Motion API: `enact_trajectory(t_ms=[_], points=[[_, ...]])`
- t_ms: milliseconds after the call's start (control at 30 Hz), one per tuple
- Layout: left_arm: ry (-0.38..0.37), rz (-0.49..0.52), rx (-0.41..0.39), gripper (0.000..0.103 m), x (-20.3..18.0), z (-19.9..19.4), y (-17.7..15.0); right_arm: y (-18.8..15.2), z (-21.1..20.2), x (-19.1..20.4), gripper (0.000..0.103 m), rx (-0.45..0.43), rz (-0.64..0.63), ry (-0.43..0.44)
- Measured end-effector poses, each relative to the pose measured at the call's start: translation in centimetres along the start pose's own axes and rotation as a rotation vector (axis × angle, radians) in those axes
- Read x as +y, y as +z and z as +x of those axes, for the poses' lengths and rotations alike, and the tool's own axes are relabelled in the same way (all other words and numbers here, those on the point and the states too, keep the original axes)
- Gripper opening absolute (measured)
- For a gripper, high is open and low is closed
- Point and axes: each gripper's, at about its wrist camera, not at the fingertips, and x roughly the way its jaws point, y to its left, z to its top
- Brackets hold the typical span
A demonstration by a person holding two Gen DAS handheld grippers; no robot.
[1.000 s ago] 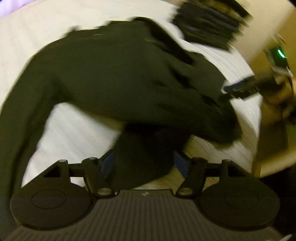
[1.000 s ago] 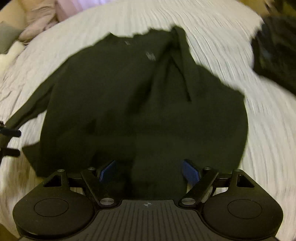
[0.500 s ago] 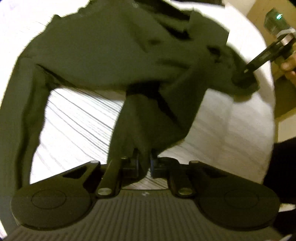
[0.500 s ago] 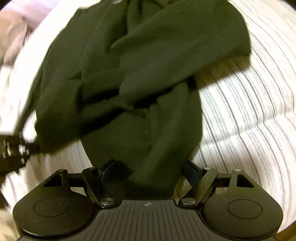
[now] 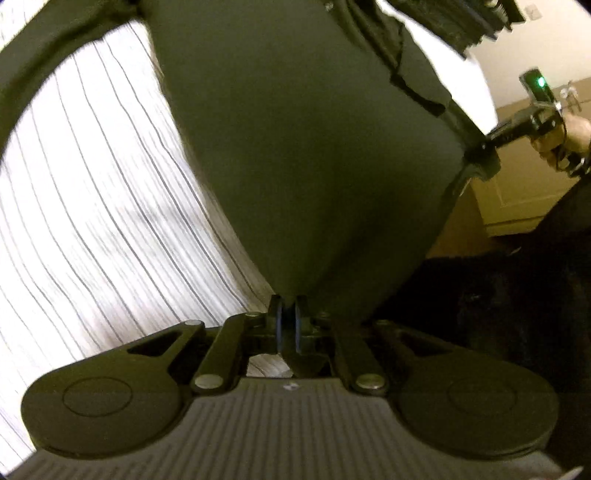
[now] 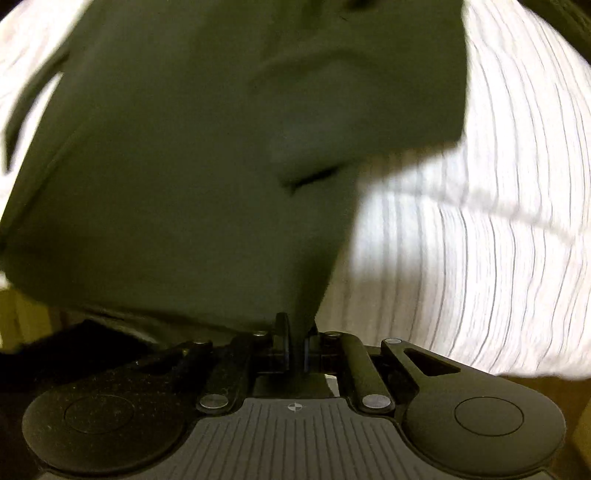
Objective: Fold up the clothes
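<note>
A: What carries the work?

B: A bed [image 5: 92,221], covered in white bedding with thin dark stripes. It fills the left of the left wrist view and the right of the right wrist view. Past its far right corner: a tan wall, a pale panel low down, and wood-toned floor below the bed's edge.

A: Anything else on the bed?

B: A stack of dark folded clothes [image 5: 469,22] at the far edge, top right of the left view. Blurred; count not readable. No containers visible.

A: The garment?

B: One dark green top [image 5: 306,147], long-sleeved, stretched between both grippers near the bed's near edge. Its body runs up and away over the bedding; a sleeve curves along the far left of the left view. Right view is smeared with motion, cloth detail lost there.

A: Left gripper?

B: Left gripper [image 5: 287,325]: jaws pressed together, only a sliver between them, pinching a corner of the top.

A: Right gripper?

B: Right gripper [image 6: 294,345]: jaws closed tight on another corner, fabric drawn into a narrow point at the fingers. In the left view it shows at the right edge, green light lit on its body, clamped on the cloth, with the person's hand [image 5: 569,136] on its handle.
</note>
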Motion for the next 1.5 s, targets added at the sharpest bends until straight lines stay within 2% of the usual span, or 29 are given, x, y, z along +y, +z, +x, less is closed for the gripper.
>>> enact_trajectory(t_ms=[33, 67, 100, 133, 167, 267, 400, 500, 633, 700, 767, 833, 867, 900, 1000, 1133, 1233, 1300, 1400, 1500], points=[[0.024, 0.006, 0.018, 0.005, -0.2, 0.3, 0.0, 0.2, 0.2, 0.1, 0.008, 0.003, -0.002, -0.036], [0.044, 0.015, 0.027, 0.006, -0.1, 0.3, 0.1, 0.4, 0.4, 0.2, 0.032, 0.006, -0.004, -0.072], [0.065, 0.023, 0.035, 0.008, 0.0, 0.3, 0.2, 0.5, 0.6, 0.3, 0.07, 0.009, -0.006, -0.108], [0.087, 0.026, 0.031, 0.011, 0.5, -0.2, 0.4, 0.7, 0.7, 0.4, 0.083, 0.012, -0.008, -0.144], [0.108, 0.026, 0.025, 0.013, 1.0, -0.7, 0.7, 0.9, 0.6, 0.7, 0.085, 0.006, -0.023, -0.165], [0.195, -0.001, -0.044, 0.021, 3.5, -3.2, 2.7, 2.5, -2.5, 2.1, 0.085, -0.068, -0.085, -0.132], [0.341, -0.034, -0.172, 0.042, 7.7, -6.5, 7.0, 6.7, -6.8, 4.2, 0.085, -0.234, -0.159, -0.044], [0.425, -0.043, -0.242, 0.06, 11.2, -7.6, 10.7, 11.4, -8.8, 5.7, 0.085, -0.365, -0.229, -0.008], [0.475, -0.095, -0.273, 0.062, 16.9, -7.8, 14.5, 18.8, -8.7, 8.8, 0.085, -0.487, -0.4, -0.023], [0.45, -0.158, -0.246, 0.062, 19.6, -7.2, 15.6, 22.1, -7.6, 10.6, 0.085, -0.532, -0.506, -0.045], [0.399, -0.228, -0.207, 0.058, 22.2, -6.5, 16.6, 25.6, -6.7, 10.5, 0.085, -0.565, -0.561, -0.066], [0.355, -0.249, -0.199, 0.021, 23.5, -6.0, 17.2, 29.6, -6.3, 11.2, 0.085, -0.6, -0.583, -0.079], [0.339, -0.242, -0.208, 0.014, 23.6, -5.9, 17.3, 31.7, -5.5, 11.3, 0.085, -0.616, -0.593, -0.087], [0.34, -0.229, -0.229, 0.002, 23.3, -6.2, 16.9, 33.8, -4.4, 11.5, 0.085, -0.629, -0.602, -0.097], [0.345, -0.193, -0.291, 0.002, 22.6, -7.2, 15.8, 38.2, -2.7, 12.4, 0.085, -0.656, -0.652, -0.128], [0.372, -0.208, -0.373, 0.002, 22.6, -9.1, 13.9, 43.2, -0.6, 13.5, 0.085, -0.64, -0.78, -0.204], [0.401, -0.236, -0.394, 0.002, 22.9, -9.8, 12.6, 45.6, 0.5, 13.8, 0.083, -0.564, -0.83, -0.143], [0.41, -0.268, -0.419, 0.002, 23.2, -11.0, 11.5, 46.5, 1.0, 14.1, 0.005, -0.499, -0.839, -0.09], [0.44, -0.292, -0.472, 0.002, 23.2, -14.0, 9.8, 45.5, -1.4, 15.4, 0.005, -0.515, -0.867, -0.112], [0.493, -0.318, -0.533, 0.002, 23.5, -17.8, 8.4, 45.3, -4.9, 17.7, 0.004, -0.556, -0.966, -0.114]])
